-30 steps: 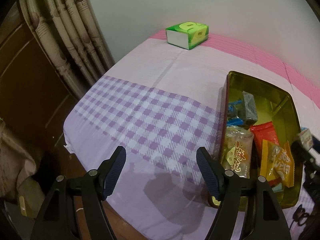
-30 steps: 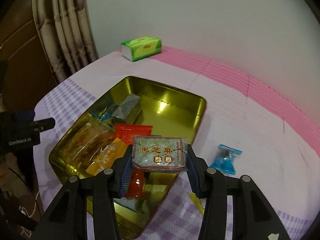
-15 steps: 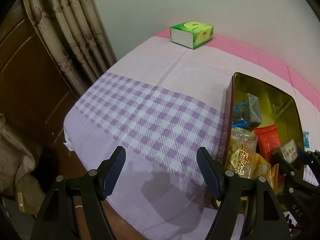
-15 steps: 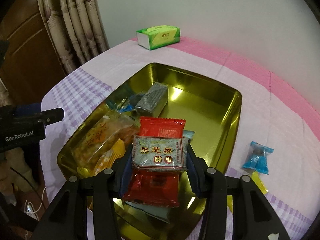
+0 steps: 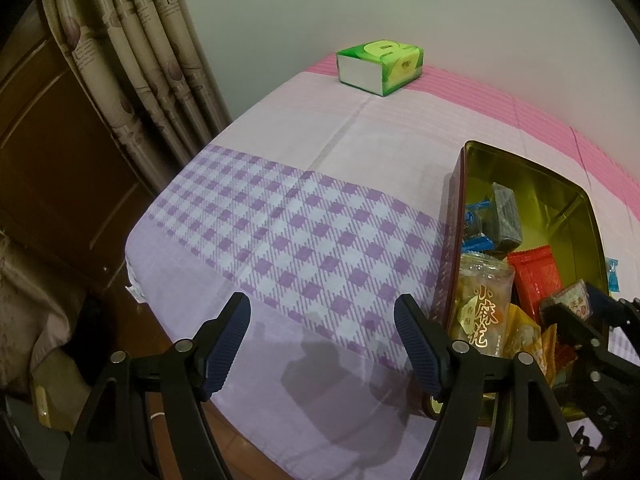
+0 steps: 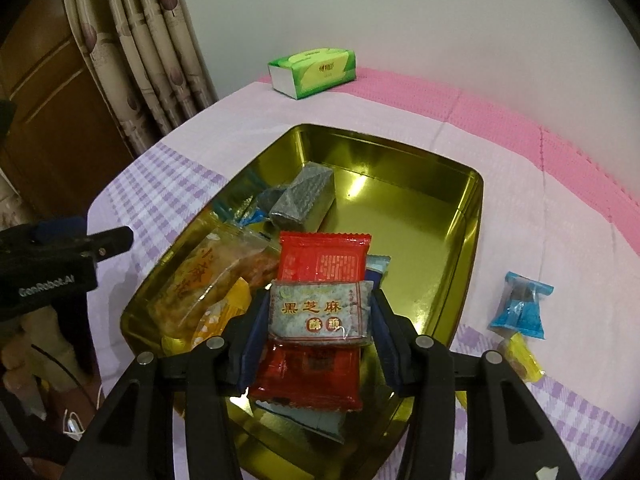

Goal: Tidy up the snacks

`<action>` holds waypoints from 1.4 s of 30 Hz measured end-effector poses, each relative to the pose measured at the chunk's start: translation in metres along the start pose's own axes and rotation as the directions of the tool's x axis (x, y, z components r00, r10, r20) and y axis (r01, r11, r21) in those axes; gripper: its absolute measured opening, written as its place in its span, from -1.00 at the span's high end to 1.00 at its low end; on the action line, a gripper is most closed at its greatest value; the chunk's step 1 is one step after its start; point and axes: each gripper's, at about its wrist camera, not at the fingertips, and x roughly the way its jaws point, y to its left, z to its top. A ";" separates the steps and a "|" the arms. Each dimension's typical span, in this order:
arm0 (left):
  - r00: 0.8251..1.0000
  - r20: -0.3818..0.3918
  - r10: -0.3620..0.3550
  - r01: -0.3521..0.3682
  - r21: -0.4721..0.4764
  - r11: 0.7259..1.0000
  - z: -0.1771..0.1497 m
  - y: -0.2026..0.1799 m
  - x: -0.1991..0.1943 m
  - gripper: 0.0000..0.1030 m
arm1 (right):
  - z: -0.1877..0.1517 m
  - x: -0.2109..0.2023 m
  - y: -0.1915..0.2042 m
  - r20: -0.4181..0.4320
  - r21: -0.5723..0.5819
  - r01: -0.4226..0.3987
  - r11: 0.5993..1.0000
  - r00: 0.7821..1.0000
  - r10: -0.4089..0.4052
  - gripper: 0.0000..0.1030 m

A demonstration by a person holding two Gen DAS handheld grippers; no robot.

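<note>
My right gripper (image 6: 319,304) hangs over the near end of a gold tin (image 6: 472,216), its pads against a grey sesame-candy packet (image 6: 320,314). Its jaws are opening, with the packet still between them. Under it lie a red packet (image 6: 324,258), a clear bag of fried twists (image 6: 212,276), a yellow packet (image 6: 224,312) and a dark grey bar (image 6: 304,196). My left gripper (image 5: 322,308) stands open and empty above the checked cloth, left of the tin (image 5: 460,184). In the left wrist view the held packet (image 5: 572,300) shows at the right edge.
A blue-wrapped candy (image 6: 520,308) and a yellow one (image 6: 520,356) lie on the cloth right of the tin. A green tissue box (image 5: 380,66) sits at the far edge by the wall. Curtains (image 5: 152,72) hang at the left, past the table's edge.
My right gripper has carried the grey packet from the tin's near rim to over the snacks inside. The left gripper has stayed where it was.
</note>
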 end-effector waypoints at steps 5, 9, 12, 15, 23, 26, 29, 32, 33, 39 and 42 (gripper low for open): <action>1.000 0.001 0.001 -0.001 -0.001 1.000 0.000 -0.001 0.001 -0.46 | 0.000 -0.023 -0.010 0.050 0.025 0.004 1.000 0.999 -0.005 0.07; 1.000 0.002 0.001 -0.001 0.001 1.000 0.000 -0.001 0.001 -0.46 | 0.000 -0.043 -0.034 0.082 0.074 0.035 0.997 0.996 -0.041 0.06; 1.000 0.002 0.001 -0.001 0.002 1.000 0.000 -0.001 0.000 -0.46 | -0.002 -0.057 -0.059 0.095 0.120 0.075 0.990 0.992 -0.087 0.06; 1.000 0.004 0.000 0.000 0.002 1.000 0.000 -0.001 0.001 -0.46 | -0.010 -0.069 -0.085 0.092 0.157 0.127 0.979 0.986 -0.142 0.06; 1.000 0.002 -0.003 0.003 0.010 1.000 0.000 -0.002 0.001 -0.46 | -0.047 -0.077 -0.133 0.021 0.238 0.222 0.945 0.972 -0.234 0.06; 1.000 0.002 -0.002 0.002 0.014 1.000 -0.001 -0.003 0.002 -0.46 | -0.056 -0.071 -0.138 -0.005 0.262 0.215 0.941 0.975 -0.221 0.06; 1.000 0.002 -0.001 0.001 0.013 1.000 -0.001 -0.003 0.002 -0.47 | -0.057 -0.064 -0.132 -0.013 0.261 0.202 0.944 0.979 -0.206 0.06; 1.000 0.002 -0.003 0.002 0.012 1.000 0.000 -0.003 0.002 -0.47 | -0.052 -0.051 -0.118 -0.033 0.253 0.183 0.950 0.983 -0.181 0.06; 1.000 0.003 -0.003 0.002 0.011 1.000 -0.001 -0.003 0.001 -0.47 | -0.050 -0.048 -0.113 -0.039 0.247 0.186 0.951 0.983 -0.182 0.06; 1.000 -0.001 -0.006 0.006 0.011 1.000 -0.002 -0.003 0.003 -0.47 | -0.046 -0.026 -0.100 -0.120 0.265 0.210 0.941 0.976 -0.184 0.07; 1.000 0.001 -0.004 0.004 0.013 1.000 -0.001 -0.003 0.003 -0.47 | -0.046 -0.019 -0.102 -0.147 0.283 0.223 0.933 0.971 -0.188 0.12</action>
